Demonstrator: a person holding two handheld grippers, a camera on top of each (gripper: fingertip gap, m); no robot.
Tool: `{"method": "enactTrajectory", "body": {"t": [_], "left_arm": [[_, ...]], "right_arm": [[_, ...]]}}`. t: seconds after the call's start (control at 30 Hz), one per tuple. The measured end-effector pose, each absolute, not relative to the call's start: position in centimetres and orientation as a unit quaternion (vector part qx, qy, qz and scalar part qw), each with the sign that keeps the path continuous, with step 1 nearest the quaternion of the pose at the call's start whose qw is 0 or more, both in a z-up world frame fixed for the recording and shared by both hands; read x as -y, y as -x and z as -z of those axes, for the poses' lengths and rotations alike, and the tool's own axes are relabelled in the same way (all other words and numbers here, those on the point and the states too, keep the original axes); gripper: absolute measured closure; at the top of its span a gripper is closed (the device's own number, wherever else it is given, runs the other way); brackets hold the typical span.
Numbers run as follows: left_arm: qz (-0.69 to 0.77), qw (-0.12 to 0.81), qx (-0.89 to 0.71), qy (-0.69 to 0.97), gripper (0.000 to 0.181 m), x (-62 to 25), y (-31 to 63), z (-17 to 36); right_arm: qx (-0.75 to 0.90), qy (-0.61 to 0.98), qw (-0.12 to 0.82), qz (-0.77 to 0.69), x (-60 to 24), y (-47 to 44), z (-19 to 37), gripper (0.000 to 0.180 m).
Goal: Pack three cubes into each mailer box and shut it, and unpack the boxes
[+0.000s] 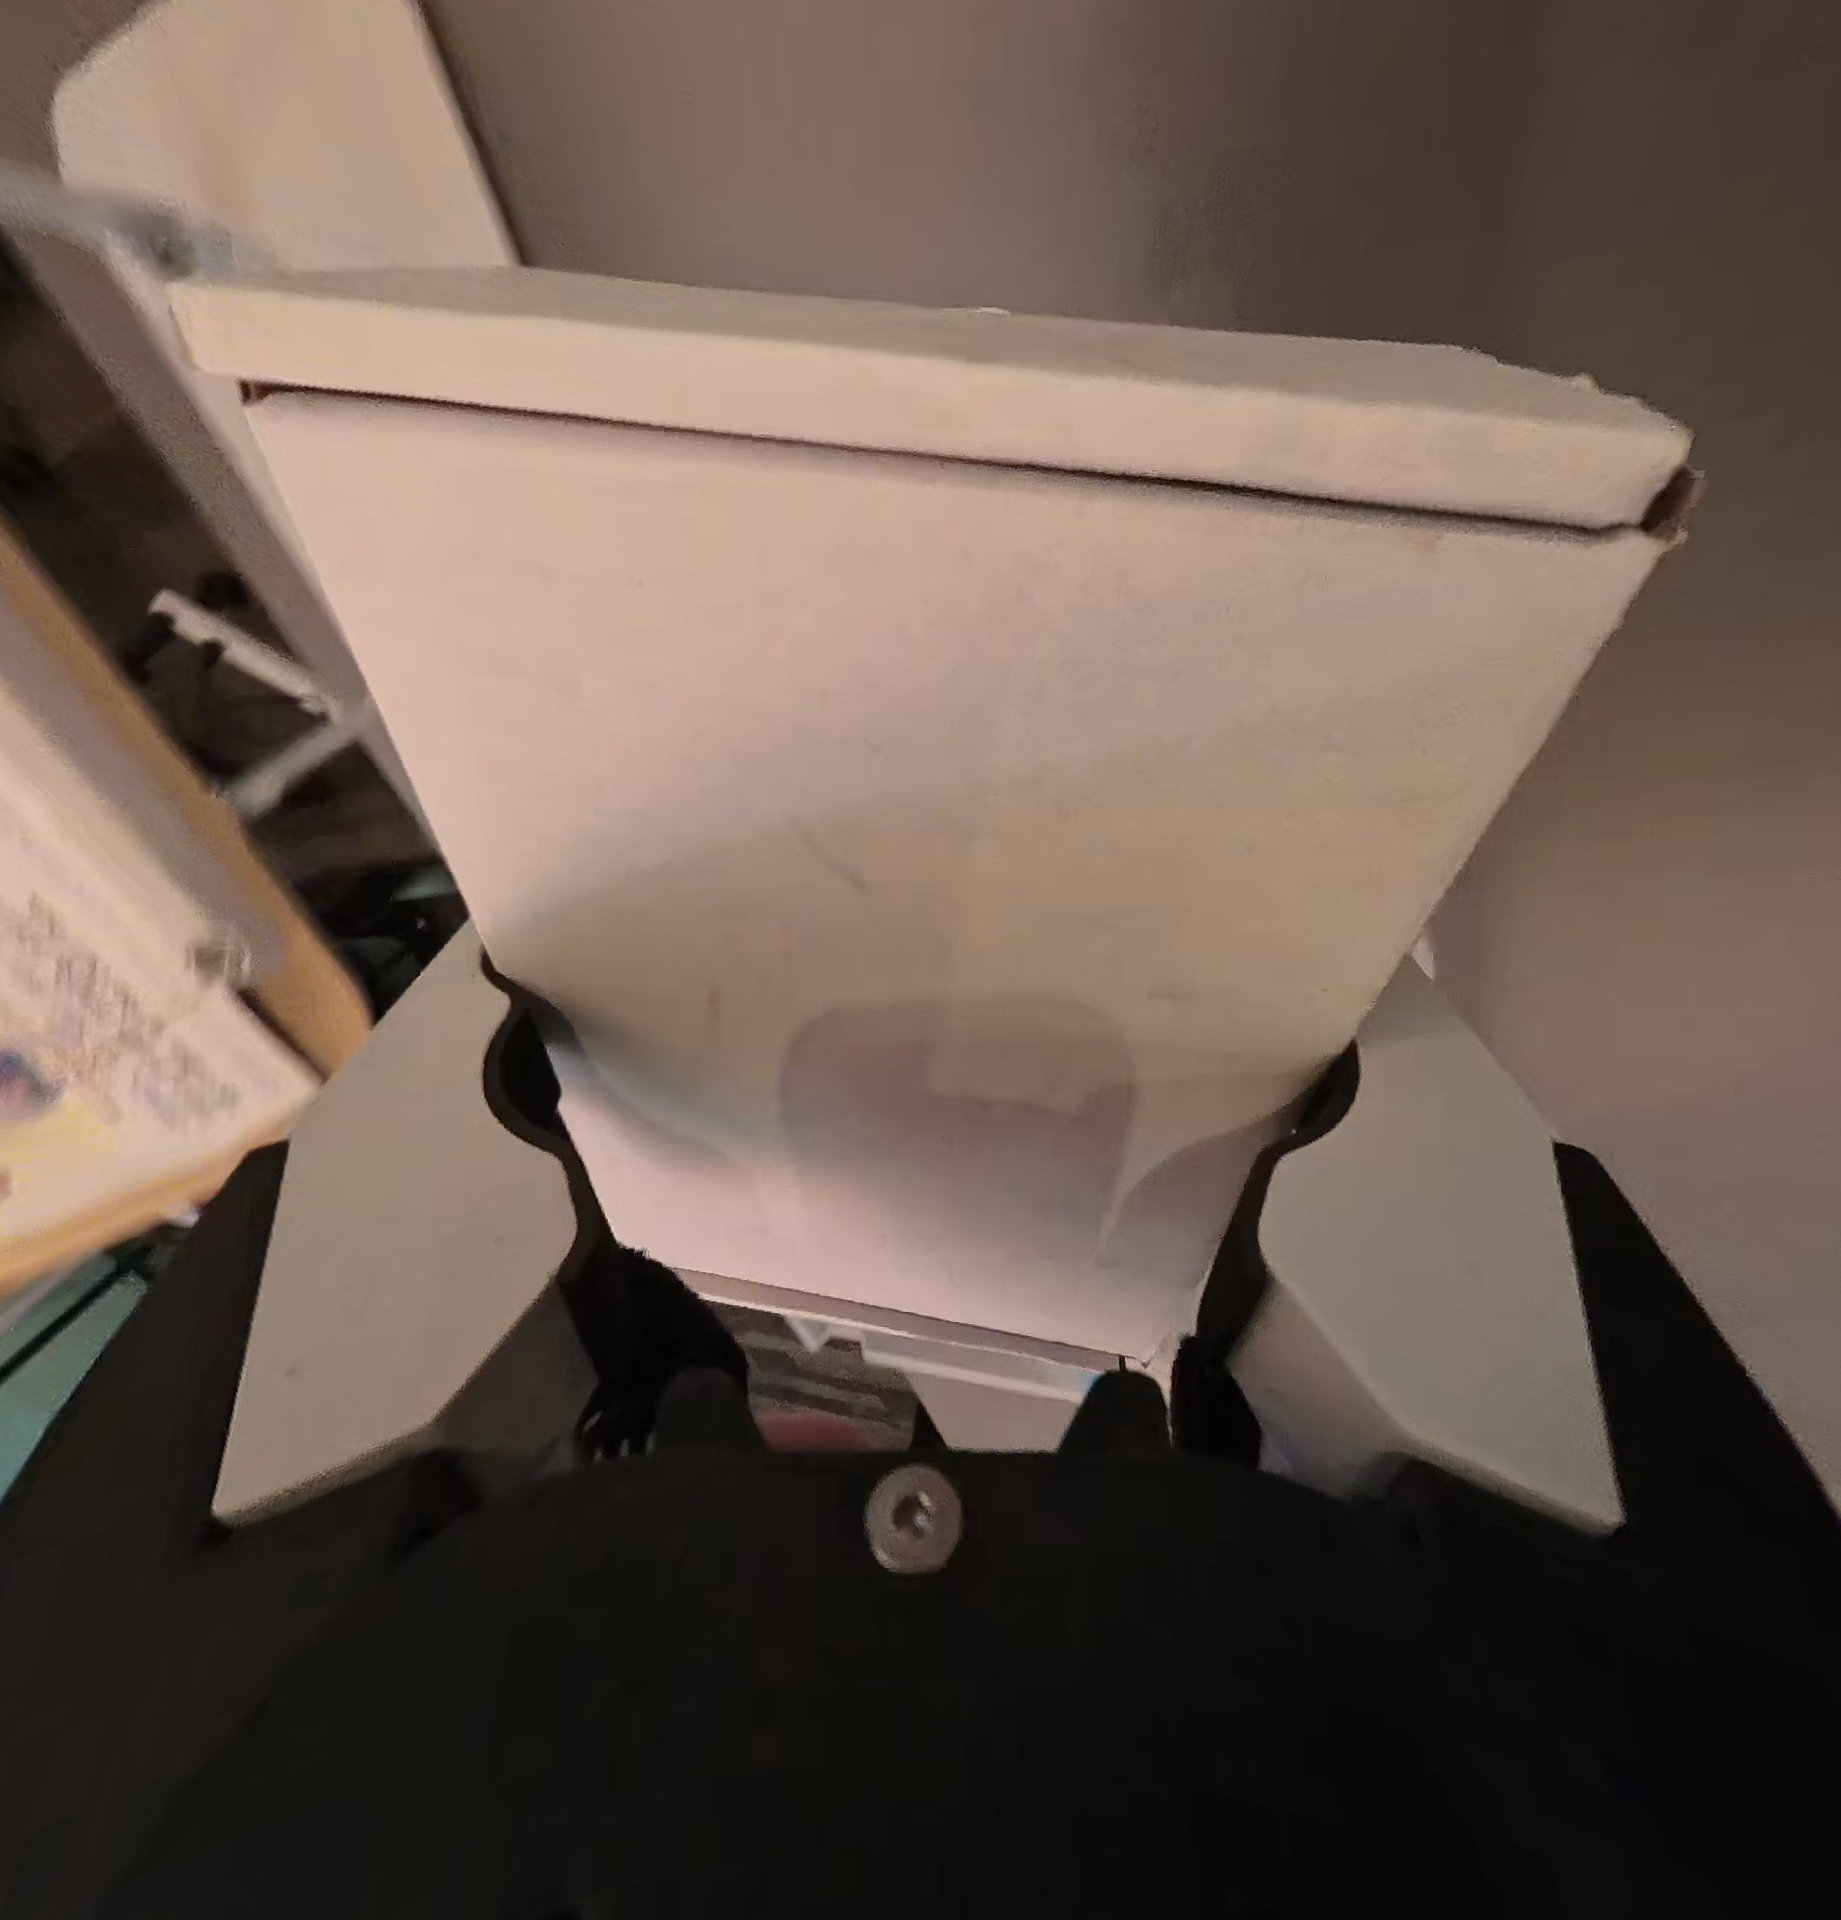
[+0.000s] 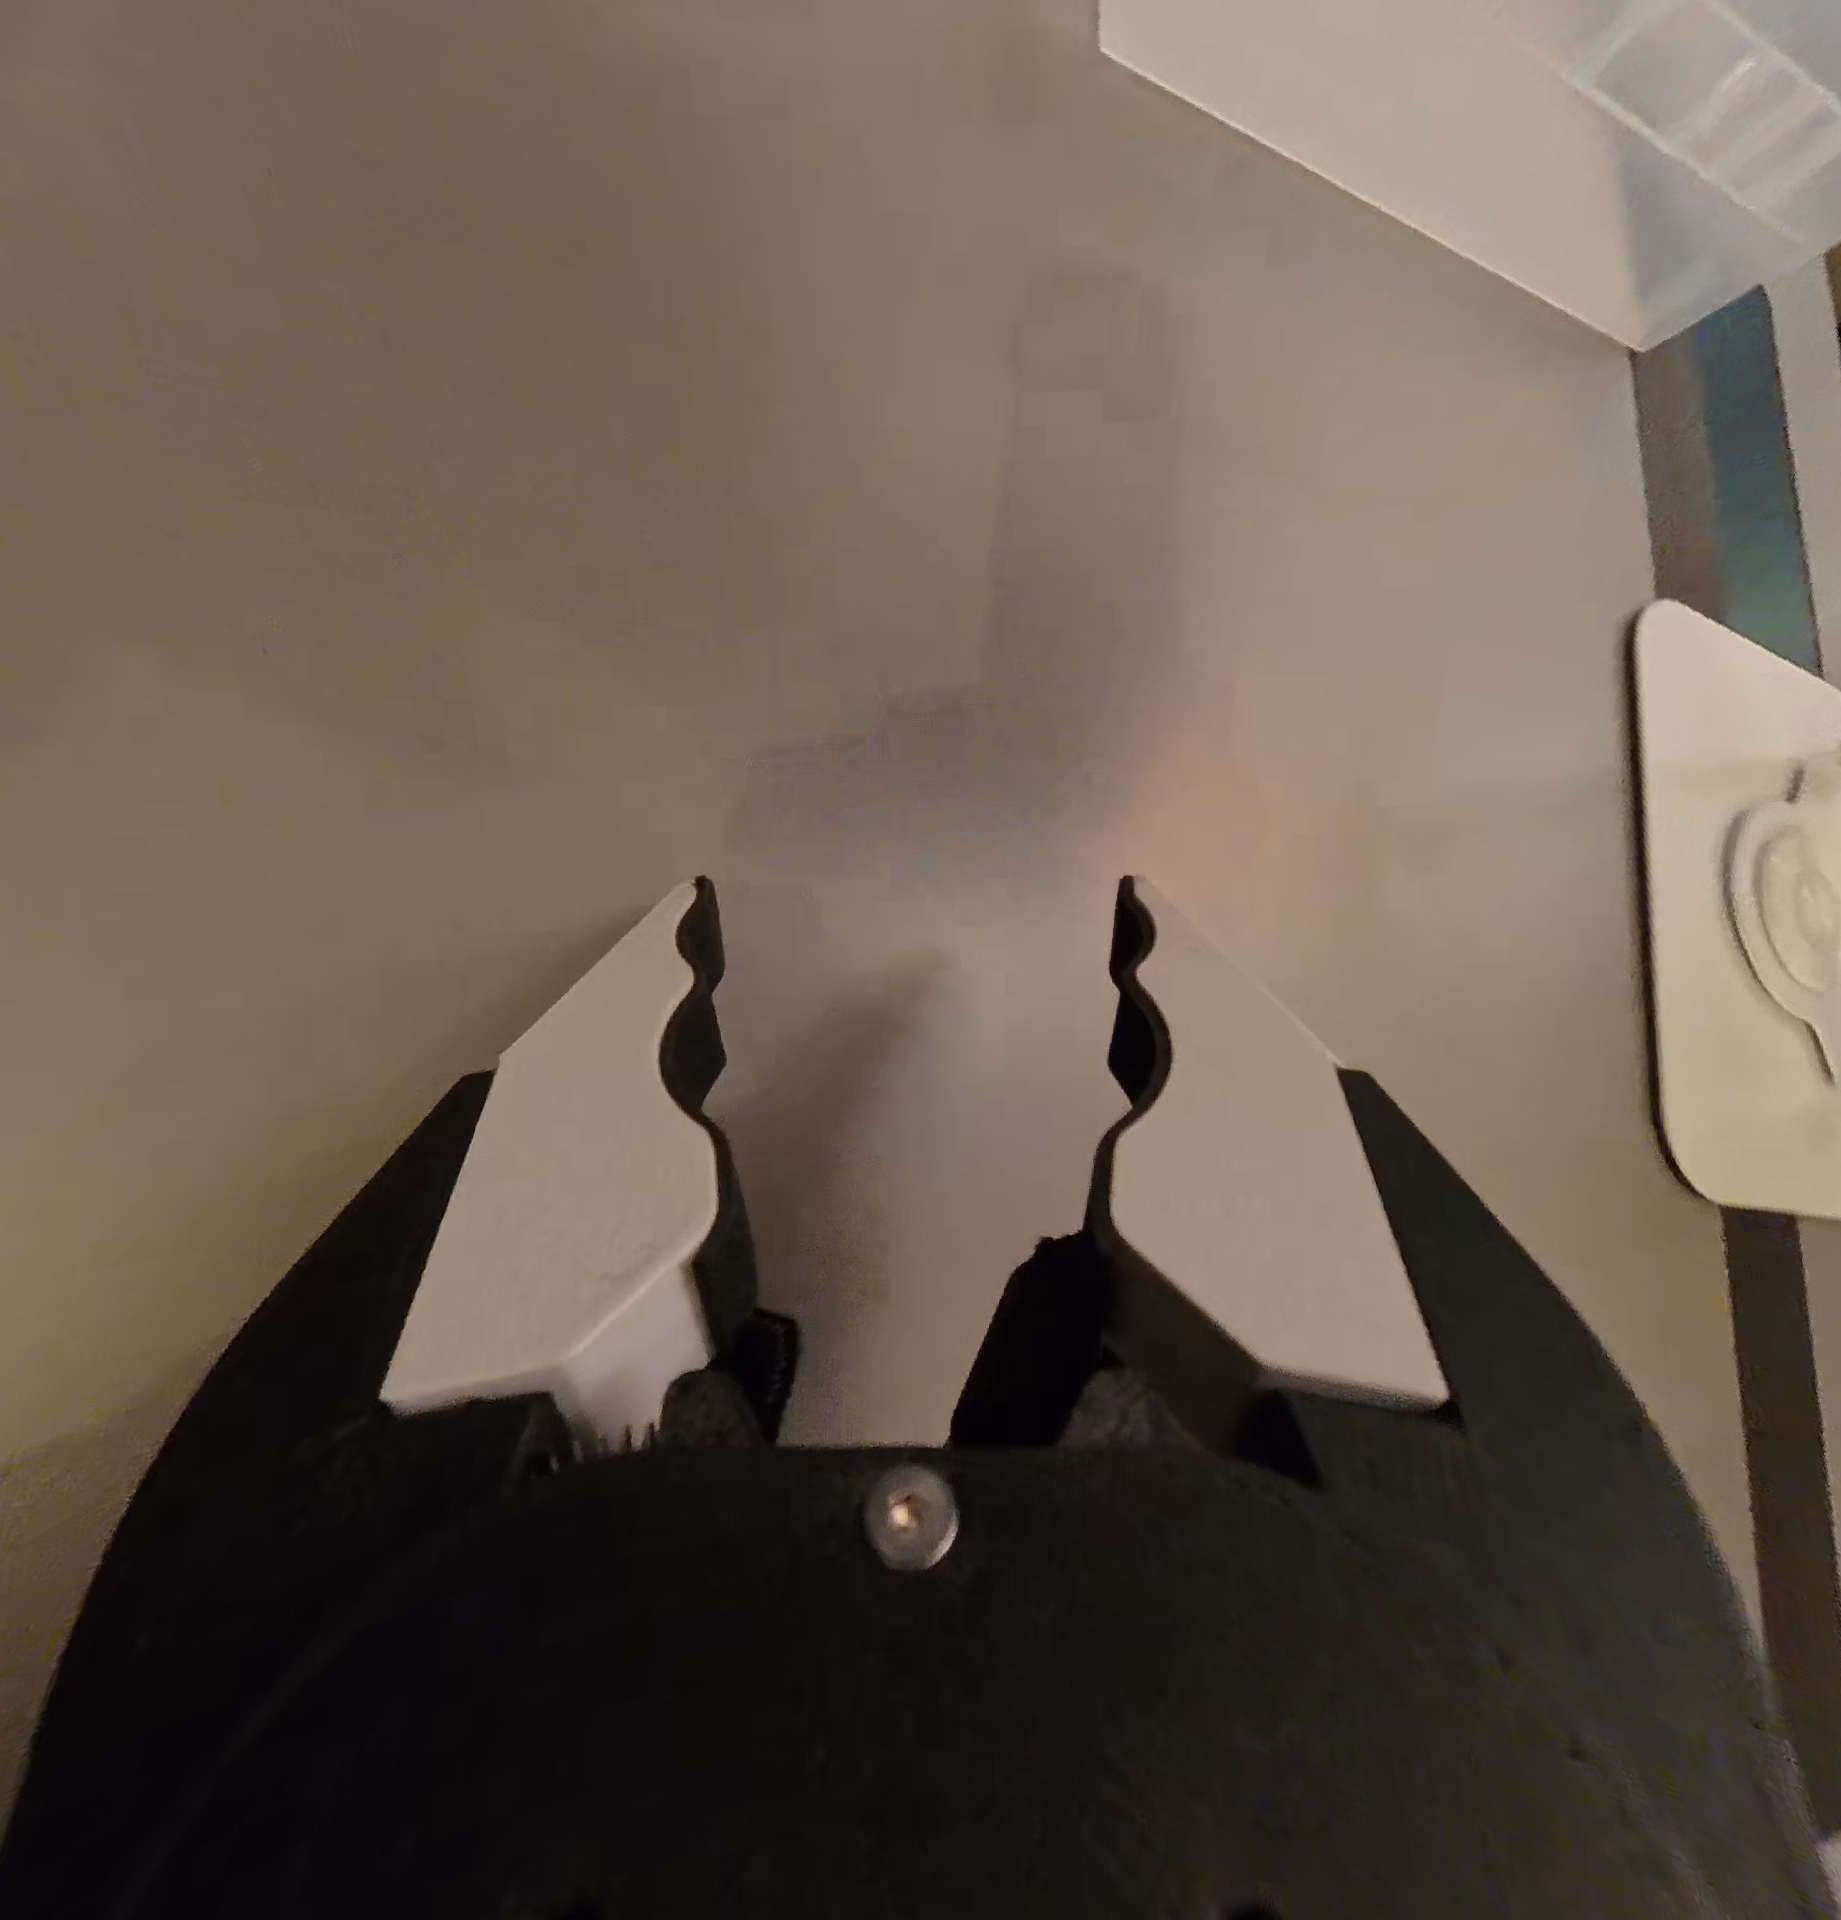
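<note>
In the left wrist view my left gripper (image 1: 947,997) is shut on a closed white mailer box (image 1: 895,644). Both fingers press its two sides and the box fills the middle of the view, lid edge at the far end. A second white mailer box (image 1: 272,135) stands behind it at the upper left. In the right wrist view my right gripper (image 2: 914,888) is open and empty over the bare pale tabletop (image 2: 480,416). No cubes show in either view.
A cardboard box with a printed face (image 1: 85,987) sits close at the left of the held box. A translucent plastic bin (image 2: 1518,135) stands at the upper right. A white square pad with a clear hook (image 2: 1757,914) lies at the table's right edge.
</note>
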State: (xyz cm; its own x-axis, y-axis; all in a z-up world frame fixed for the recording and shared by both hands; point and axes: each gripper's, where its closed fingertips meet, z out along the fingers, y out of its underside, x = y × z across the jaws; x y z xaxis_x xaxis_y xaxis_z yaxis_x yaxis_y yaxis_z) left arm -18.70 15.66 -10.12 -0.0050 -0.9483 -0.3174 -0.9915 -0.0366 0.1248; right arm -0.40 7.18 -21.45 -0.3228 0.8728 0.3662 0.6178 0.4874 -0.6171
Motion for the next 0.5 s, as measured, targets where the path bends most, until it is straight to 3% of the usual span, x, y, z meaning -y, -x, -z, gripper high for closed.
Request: {"method": "enactTrajectory", "body": {"t": [0.33, 0.5], "left_arm": [[-0.101, -0.017, -0.668, 0.737, 0.039, -13.7, 7.9, 22.7], [-0.072, 0.005, -0.623, 0.779, 0.038, -12.2, 5.7, 25.0]], "right_arm": [[0.758, 0.553, 0.323, -0.123, -12.8, -6.7, 22.7, 0.103], [0.756, 0.554, 0.323, -0.129, -12.9, -7.1, 22.6, 0.102]]}}
